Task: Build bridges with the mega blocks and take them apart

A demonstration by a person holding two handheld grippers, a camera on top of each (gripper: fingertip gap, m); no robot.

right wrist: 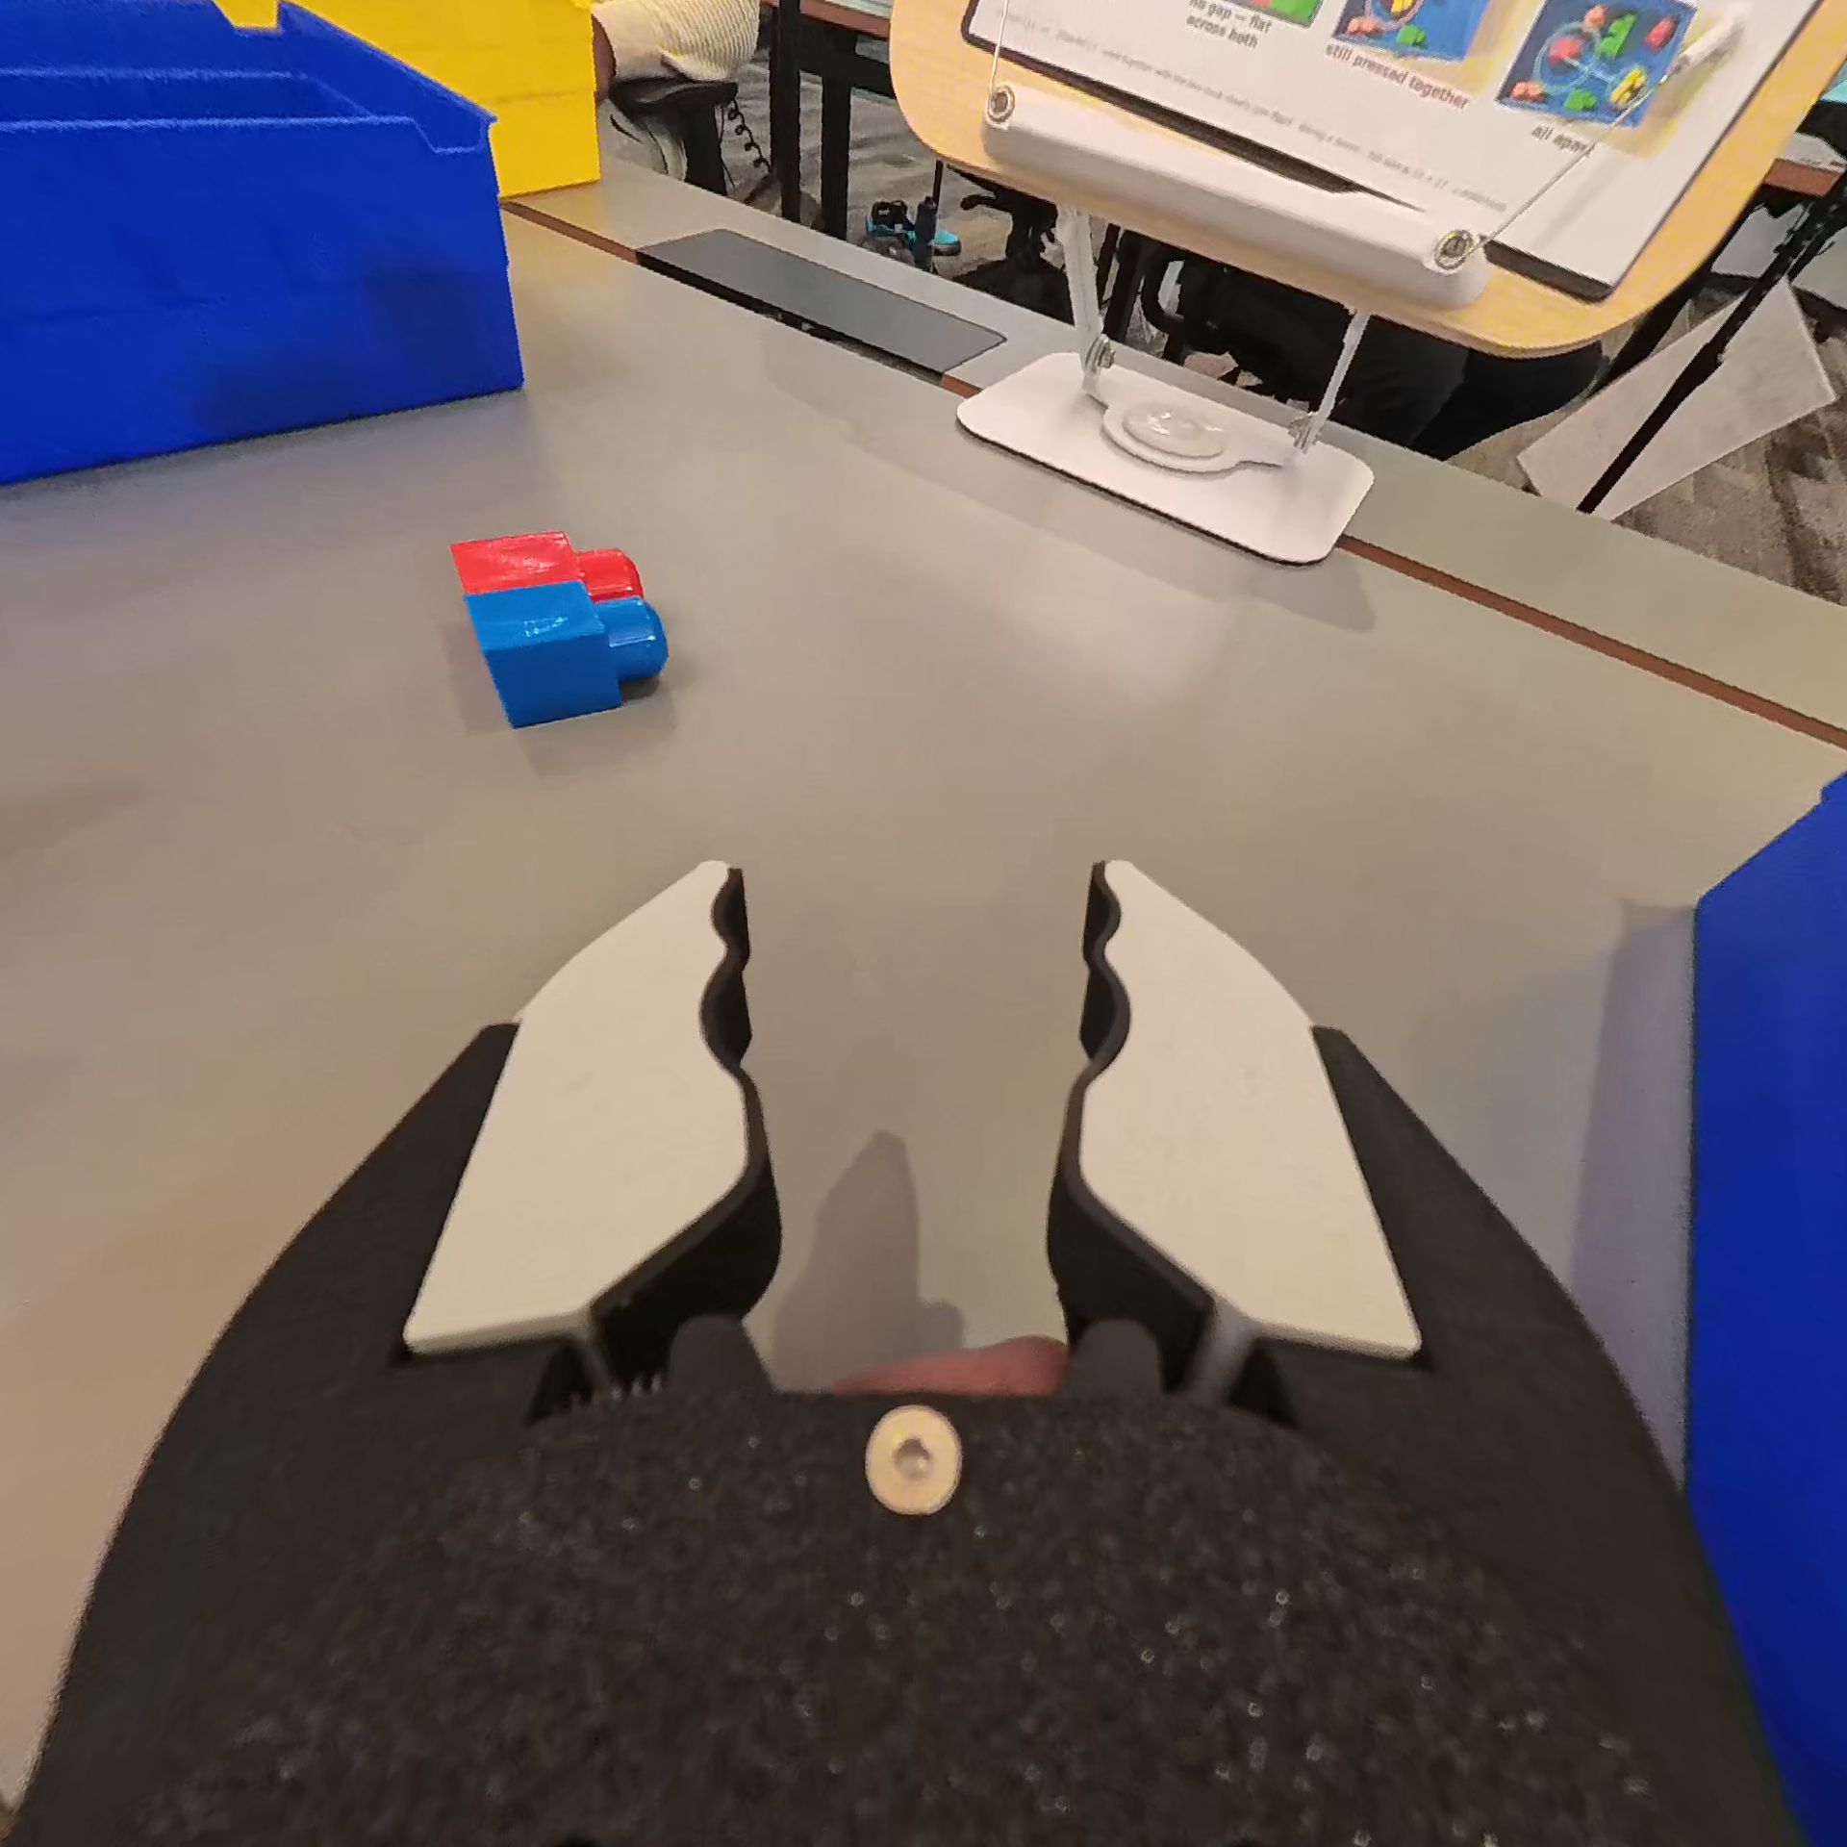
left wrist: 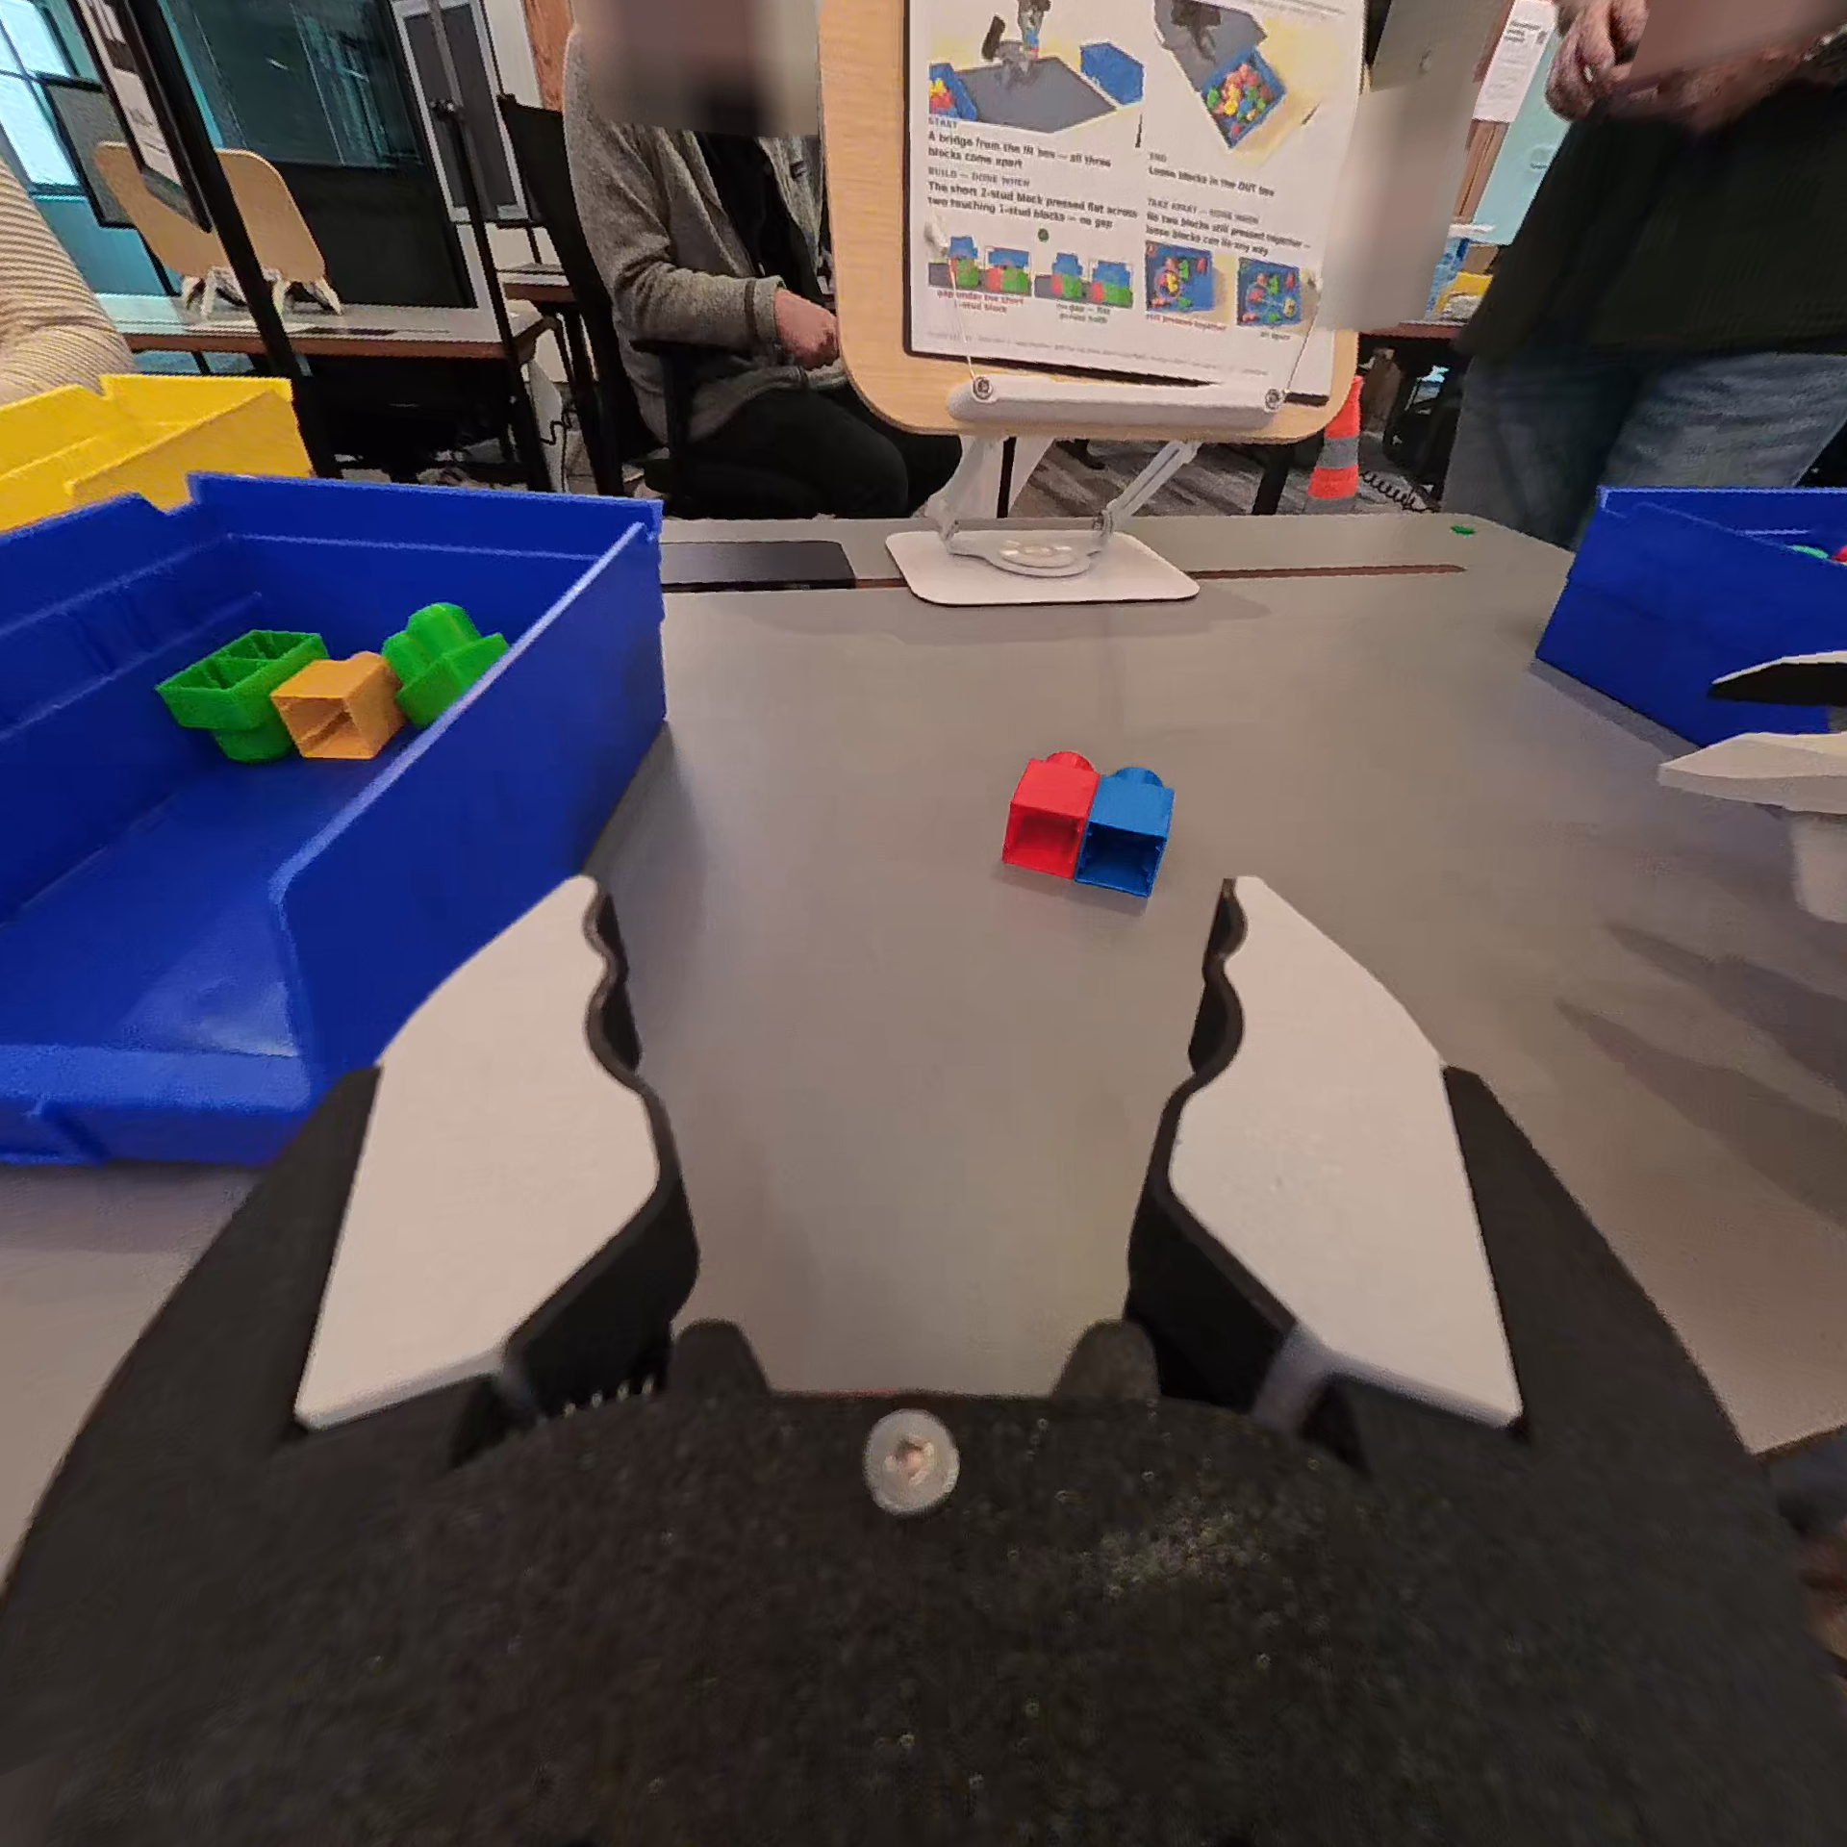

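The red block (left wrist: 1044,815) and the blue block (left wrist: 1127,832) lie on their sides in the middle of the grey table (left wrist: 900,999), touching each other along one face, studs pointing away from me toward the far edge. My left gripper (left wrist: 915,900) hangs over the table just short of them, fingers spread wide with nothing between them. My right gripper (right wrist: 918,880) is off to the blocks' right, well apart from them, also spread and empty.

To my left sits a blue bin (left wrist: 620,640) with two green blocks (left wrist: 240,690) and an orange block (left wrist: 340,705) inside, jammed together as one piece (I can't tell how firmly). A second blue bin (left wrist: 1649,620) stands at the right, and a yellow bin (left wrist: 150,430) behind the left one.

As I judge it, the risk is in the pickup. Both blocks are tipped over and only resting against each other, so closing on one could shove the other away or roll it on its round stud. They would also need standing upright before any cap goes across them, and a tilted grip would leave a gap between them.

There is an instruction sheet (left wrist: 1129,180) on a wooden stand (left wrist: 860,250) across the table, carrying printed text and small pictures of bins and blocks; I leave its wording alone. I see no brand marks on the blocks or bins.
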